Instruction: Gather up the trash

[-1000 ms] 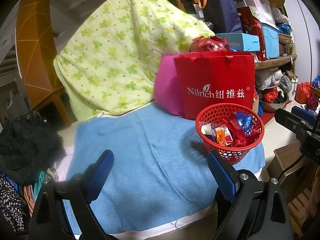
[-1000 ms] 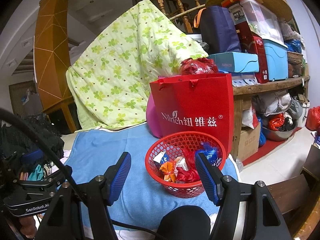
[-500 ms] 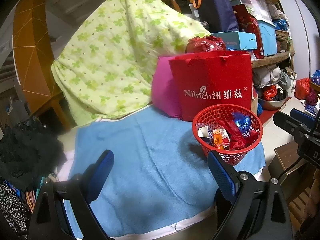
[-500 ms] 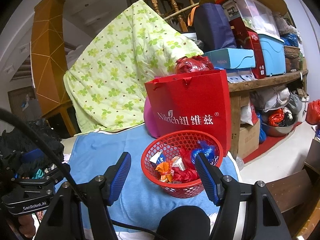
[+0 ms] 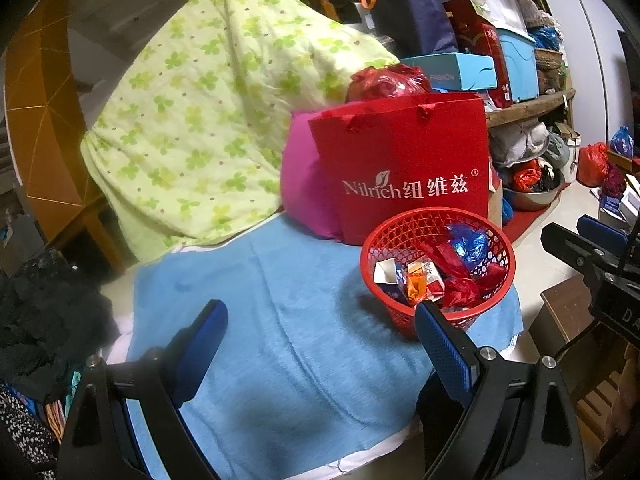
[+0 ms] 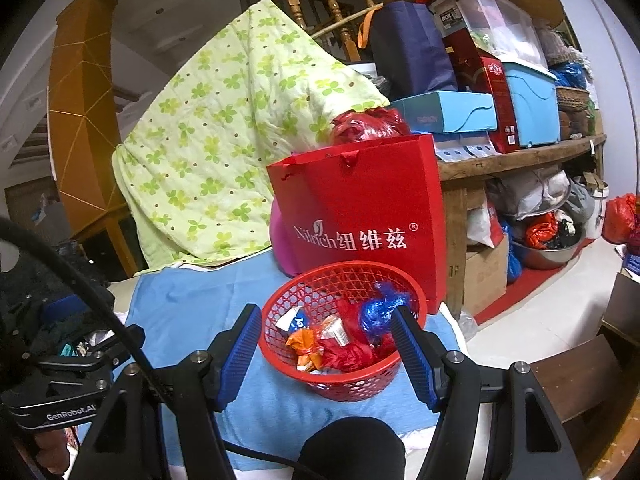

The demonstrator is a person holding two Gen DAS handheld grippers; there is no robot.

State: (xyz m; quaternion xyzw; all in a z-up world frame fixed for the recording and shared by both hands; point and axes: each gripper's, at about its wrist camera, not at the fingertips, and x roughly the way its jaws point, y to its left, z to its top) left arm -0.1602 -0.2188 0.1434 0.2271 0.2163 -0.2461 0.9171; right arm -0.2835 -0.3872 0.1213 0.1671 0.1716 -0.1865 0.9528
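Note:
A red mesh basket [image 5: 432,211] [image 6: 340,390] stands at the right end of a blue towel [image 5: 280,320]. In it lie several wrappers: a blue one [image 6: 380,312], an orange packet [image 6: 306,348], red foil and a white carton. My left gripper [image 5: 320,306] hovers open over the bare towel, with the basket just past its right finger and nothing between its pads. My right gripper [image 6: 326,309] is open in front of the basket. Its fingers frame the basket in view without touching it. It shows at the right edge of the left wrist view, clear of the basket.
A red paper bag [image 5: 404,168] and a pink cushion [image 5: 304,184] stand right behind the basket. A green flowered quilt [image 5: 208,112] fills the back. A wooden shelf [image 6: 520,156] stacked with boxes is at the right, and dark clothes [image 5: 44,312] are heaped at the left.
Both grippers have drifted sideways to the right, so the basket and the bag sit a little further left in each view. Neither jaw has changed its opening.

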